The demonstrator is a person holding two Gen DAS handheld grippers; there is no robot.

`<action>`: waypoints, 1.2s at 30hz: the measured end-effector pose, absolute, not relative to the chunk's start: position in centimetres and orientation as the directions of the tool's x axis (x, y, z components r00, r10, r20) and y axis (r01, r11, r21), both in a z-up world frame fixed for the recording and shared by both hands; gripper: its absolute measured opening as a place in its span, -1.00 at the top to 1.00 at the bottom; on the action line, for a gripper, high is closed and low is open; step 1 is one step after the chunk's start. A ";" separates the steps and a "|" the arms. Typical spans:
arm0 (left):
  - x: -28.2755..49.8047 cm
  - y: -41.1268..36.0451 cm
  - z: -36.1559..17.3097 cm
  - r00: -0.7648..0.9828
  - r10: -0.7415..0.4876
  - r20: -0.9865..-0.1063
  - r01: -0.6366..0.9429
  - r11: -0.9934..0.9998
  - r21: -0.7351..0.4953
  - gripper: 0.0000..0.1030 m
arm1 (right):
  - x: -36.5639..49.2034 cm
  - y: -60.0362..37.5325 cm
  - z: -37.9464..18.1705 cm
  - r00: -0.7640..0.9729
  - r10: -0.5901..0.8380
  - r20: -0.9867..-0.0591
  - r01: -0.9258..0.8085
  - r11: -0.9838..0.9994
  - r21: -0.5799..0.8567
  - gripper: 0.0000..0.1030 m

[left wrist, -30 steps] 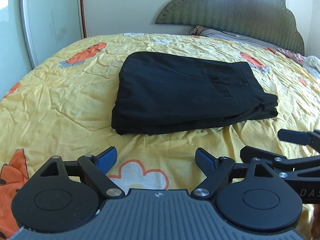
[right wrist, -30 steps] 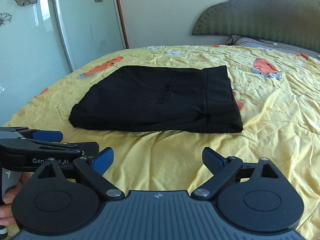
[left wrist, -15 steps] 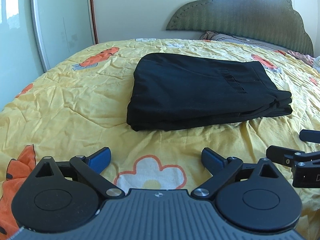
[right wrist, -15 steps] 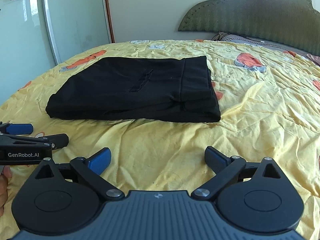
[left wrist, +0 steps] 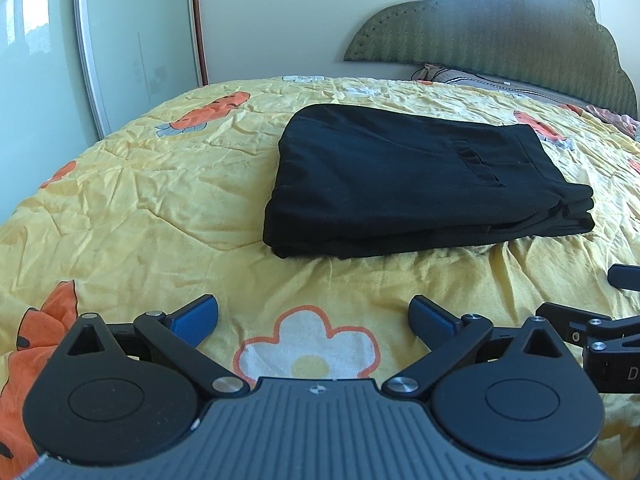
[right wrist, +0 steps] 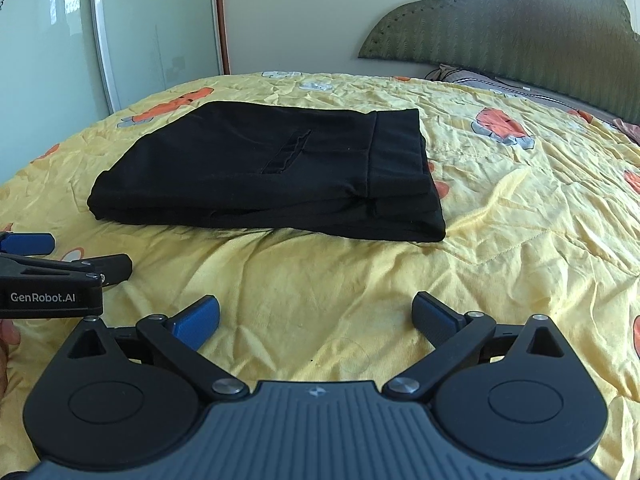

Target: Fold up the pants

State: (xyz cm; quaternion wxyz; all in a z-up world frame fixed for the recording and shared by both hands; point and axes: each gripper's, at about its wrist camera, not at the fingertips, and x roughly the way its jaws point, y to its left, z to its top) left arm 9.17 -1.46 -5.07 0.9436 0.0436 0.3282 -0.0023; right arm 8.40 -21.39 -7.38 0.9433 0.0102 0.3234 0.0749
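1. Black folded fabric pants [left wrist: 404, 184] lie flat on the yellow flower-print quilted bedspread [left wrist: 160, 208], well clear of its edges.
2. Left gripper [left wrist: 314, 314]: jaws fully spread, nothing between them.
3. Right gripper [right wrist: 316, 314]: jaws fully spread, empty; bare bedspread separates both grippers from the pants.

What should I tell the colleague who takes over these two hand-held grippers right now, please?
Left hand-held gripper: open, empty, hovering over the yellow flowered quilt.
Right hand-held gripper: open, empty, beside the left one.
Black fabric pants: lying on the quilt ahead of both grippers, apart from them, in a flat layered rectangle with the waistband on top.
Done: folding looks complete.
Left: probably nothing; perhaps square up the uneven layered edges at the waistband end.
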 end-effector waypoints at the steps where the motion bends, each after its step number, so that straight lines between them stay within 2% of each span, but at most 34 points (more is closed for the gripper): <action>1: 9.2 -1.4 -5.1 0.784 0.023 -0.620 0.033 0.996 0.079 -1.00 | 8.4 -21.4 -7.4 0.780 0.149 -0.608 -0.135 0.988 0.069 -1.00; 36: 9.4 -1.1 -5.2 0.780 0.019 -0.626 0.024 0.998 0.059 -1.00 | 8.5 -21.2 -7.5 0.782 0.117 -0.613 -0.109 0.993 0.050 -1.00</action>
